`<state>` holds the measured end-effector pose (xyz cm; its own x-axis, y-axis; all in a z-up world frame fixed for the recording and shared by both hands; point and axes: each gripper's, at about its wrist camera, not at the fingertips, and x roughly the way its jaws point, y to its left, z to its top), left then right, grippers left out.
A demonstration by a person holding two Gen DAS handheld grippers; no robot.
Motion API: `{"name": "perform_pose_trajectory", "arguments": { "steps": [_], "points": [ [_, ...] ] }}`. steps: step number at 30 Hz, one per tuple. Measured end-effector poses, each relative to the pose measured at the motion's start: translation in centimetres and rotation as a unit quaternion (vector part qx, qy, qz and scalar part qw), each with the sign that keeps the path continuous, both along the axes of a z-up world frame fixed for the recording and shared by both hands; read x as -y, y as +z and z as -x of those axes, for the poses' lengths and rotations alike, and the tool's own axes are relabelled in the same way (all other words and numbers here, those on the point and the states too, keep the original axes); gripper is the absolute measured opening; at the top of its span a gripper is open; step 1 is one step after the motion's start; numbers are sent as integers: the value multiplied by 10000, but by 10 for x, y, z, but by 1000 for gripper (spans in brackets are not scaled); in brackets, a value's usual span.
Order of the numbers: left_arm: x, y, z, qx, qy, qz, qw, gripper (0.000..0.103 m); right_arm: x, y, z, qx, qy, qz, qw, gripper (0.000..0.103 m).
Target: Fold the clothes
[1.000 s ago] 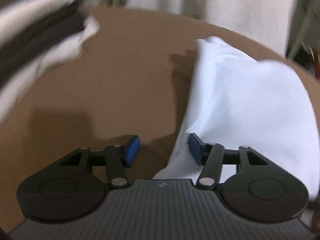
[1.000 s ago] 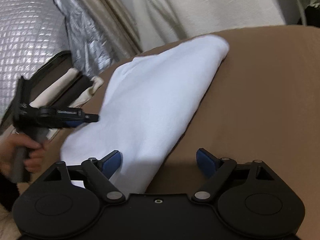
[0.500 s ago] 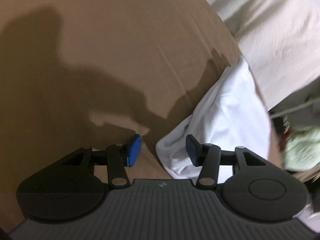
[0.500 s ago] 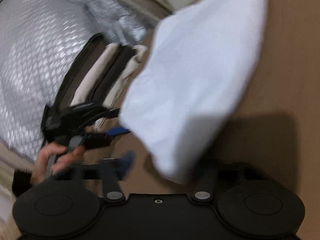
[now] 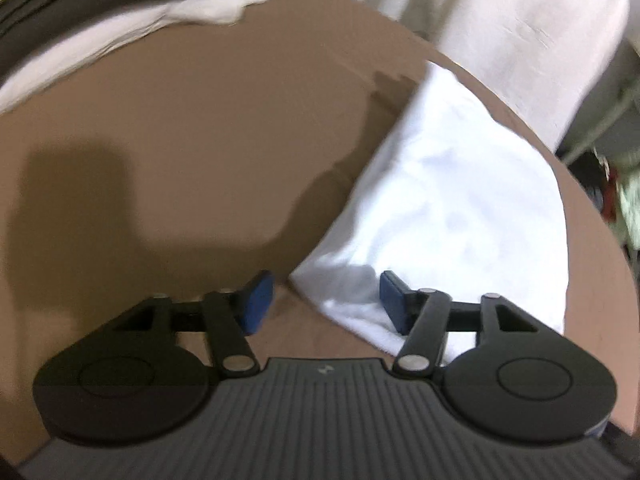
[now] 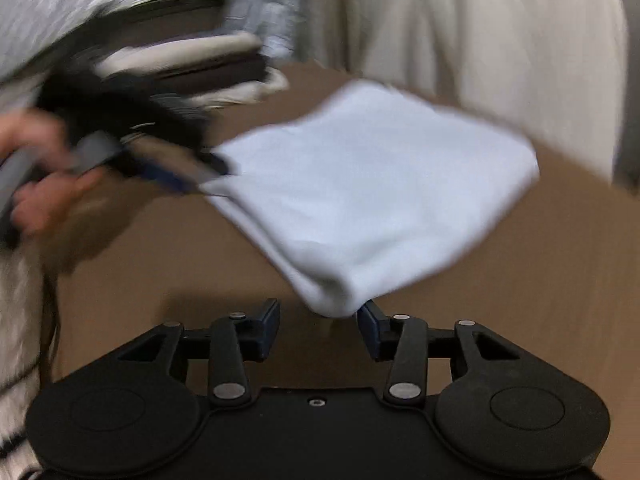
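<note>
Brown surface [image 5: 192, 152]: wide, bare toward 9 o'clock. Stack of folded clothes [image 5: 92, 28] at 11 o'clock. Folded white garment [image 6: 372, 192] lies on surface, centre to 3 o'clock. Your left gripper [image 5: 326, 300]: jaws wide open, straddling garment's near corner, holding nothing. Your right gripper [image 6: 318, 330]: jaws open, empty, opposite corner just ahead. Close both on corners together, lift level, keep fold flat.

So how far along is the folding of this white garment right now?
Done: the white garment already lies folded into a compact bundle on the brown table, with a stack of folded clothes at the far edge. In hand: nothing gripped; the left hand-held gripper and right hand-held gripper are open at its near corners. Left: probably moving it to the stack.
</note>
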<state>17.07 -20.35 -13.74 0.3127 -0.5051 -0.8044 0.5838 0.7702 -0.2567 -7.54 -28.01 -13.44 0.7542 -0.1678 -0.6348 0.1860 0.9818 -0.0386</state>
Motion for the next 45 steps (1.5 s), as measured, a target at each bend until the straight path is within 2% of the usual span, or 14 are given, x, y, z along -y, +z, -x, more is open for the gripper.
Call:
{"name": "perform_pose_trajectory", "arguments": {
  "steps": [3,7,12,15,17,21,23,24,29,31,35,40,42,45],
  "points": [
    [25,1,6,681,-312,-535,9958,14,-15,6,-5,319,81,432,9985,49],
    [25,9,17,1114,-80,-804,9905,16,-1,-2,-6,197,-100,261,9994,47],
    [14,13,22,1519,283,-1498,9766,29,47,-10,19,251,-409,-1643,9852,57],
    [-9,23,14,826,479,-1046,9899,55,76,-16,28,686,-578,-3055,9479,66],
    [-22,24,4,122,526,-365,9979,58,91,-25,31,971,-803,-3798,9164,77],
    [-35,14,-9,-1144,445,734,9897,62,101,-60,23,1072,-1360,-4423,8800,85],
    [-33,17,-3,-1166,259,981,9880,62,102,-75,16,1076,-1438,-4650,8669,57],
    [-31,20,0,-1112,143,1098,9876,62,103,-77,13,1076,-1390,-4747,8624,16],
    [-20,50,25,-245,-495,1414,9884,77,113,-64,12,1603,-1219,-5190,8307,17],
    [-24,42,30,-620,-320,1381,9880,82,117,-53,15,1746,-1175,-5300,8215,17],
    [-38,2,28,-2609,116,2321,9370,80,116,-32,19,1967,-1125,-5260,8197,17],
    [-30,9,42,-2635,389,3259,9071,85,101,-10,18,2129,-1219,-4681,8489,17],
    [-29,3,44,-2733,632,3470,8949,92,102,-9,20,2229,-1190,-4694,8460,17],
    [-21,-21,45,-3528,815,3320,8710,93,101,-7,26,2412,-1301,-4545,8476,17]
  ]
}}
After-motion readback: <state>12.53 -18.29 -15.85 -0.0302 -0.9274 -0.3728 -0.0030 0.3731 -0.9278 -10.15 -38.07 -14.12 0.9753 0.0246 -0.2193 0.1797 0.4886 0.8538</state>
